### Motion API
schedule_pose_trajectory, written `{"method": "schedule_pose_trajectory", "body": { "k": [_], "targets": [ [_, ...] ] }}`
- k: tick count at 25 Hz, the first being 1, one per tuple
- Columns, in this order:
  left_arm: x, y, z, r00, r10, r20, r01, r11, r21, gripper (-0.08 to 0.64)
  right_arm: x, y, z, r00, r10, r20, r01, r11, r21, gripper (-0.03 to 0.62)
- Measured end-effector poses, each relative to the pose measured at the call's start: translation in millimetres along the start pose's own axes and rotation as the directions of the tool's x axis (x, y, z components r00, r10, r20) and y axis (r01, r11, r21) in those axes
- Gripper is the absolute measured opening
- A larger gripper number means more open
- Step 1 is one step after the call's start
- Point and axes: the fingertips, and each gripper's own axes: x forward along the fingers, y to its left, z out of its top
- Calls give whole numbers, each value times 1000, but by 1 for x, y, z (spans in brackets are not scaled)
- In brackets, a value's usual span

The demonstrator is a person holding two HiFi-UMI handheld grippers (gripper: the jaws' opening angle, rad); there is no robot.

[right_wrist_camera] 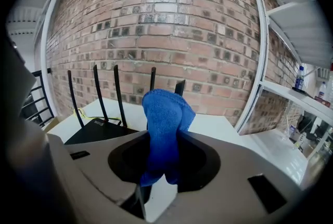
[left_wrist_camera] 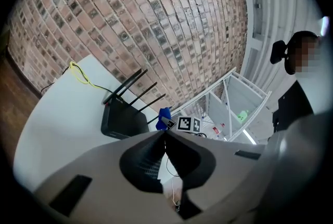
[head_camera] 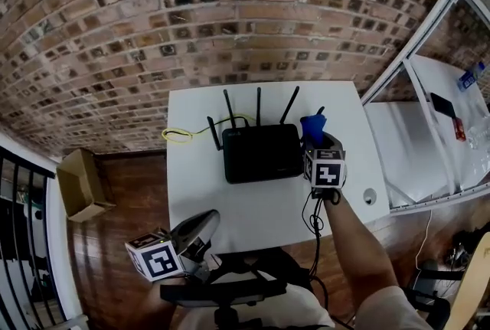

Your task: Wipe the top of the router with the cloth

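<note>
Black and flat on the white table point(head_camera: 199, 194): found the router point(head_camera: 261, 154) near the middle, long axis running left to right, front edge toward the person, antennas point(head_camera: 258, 105) ranged along the back edge and pointing up toward the brick wall point(head_camera: 191, 14). Traced a yellow cable point(head_camera: 178, 135) from behind it toward the table's left edge. Saw the blue cloth point(right_wrist_camera: 164, 129) pinched in the right gripper point(right_wrist_camera: 164, 141), jaws clenched on its middle, long axis upright, folded crown pointing up past the fingertips, loose ends hanging below. Placed that gripper just beside the router's right rear corner, cloth off the top; could not tell whether touching the casing. Found the left gripper point(left_wrist_camera: 165, 132) low at the table's near edge, well apart from the router, aimed toward it, jaws pressed together tip to tip with nothing between.
</note>
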Motion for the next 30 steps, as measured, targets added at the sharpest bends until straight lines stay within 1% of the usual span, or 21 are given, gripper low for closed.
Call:
{"method": "schedule_pose_trajectory", "body": {
  "k": [4,8,11,13,15,19,23,27,30],
  "targets": [
    [1,-1,10,999,18,31,-18,1000,7,2,10,0,-20,998,17,-68,-17,1000,4,141],
    [9,-3,8,999,49,25,-49,999,10,2,21,-1,-34,991,41,-124,-41,999,1,141],
    [22,-10,11,998,29,49,-29,1000,2,2,29,-6,-38,987,70,-144,-70,998,2,141],
    [29,-11,9,998,39,47,-39,999,2,2,35,-9,-43,982,95,-164,-93,995,21,141],
    [34,-12,4,998,50,39,-50,999,1,2,41,-11,-51,975,110,-195,-108,994,22,141],
    [41,-15,4,996,63,61,-63,998,-4,2,49,-18,-66,962,107,-253,-114,993,-13,141],
    [42,-16,3,994,91,67,-91,996,-6,2,55,-20,-73,954,108,-281,-119,993,-22,141],
    [44,-20,1,993,94,69,-93,996,-7,2,57,-23,-83,943,103,-317,-120,992,-36,141],
    [46,-21,4,992,101,76,-101,995,-5,2,58,-24,-90,930,109,-351,-129,991,-33,141]
  ]
}}
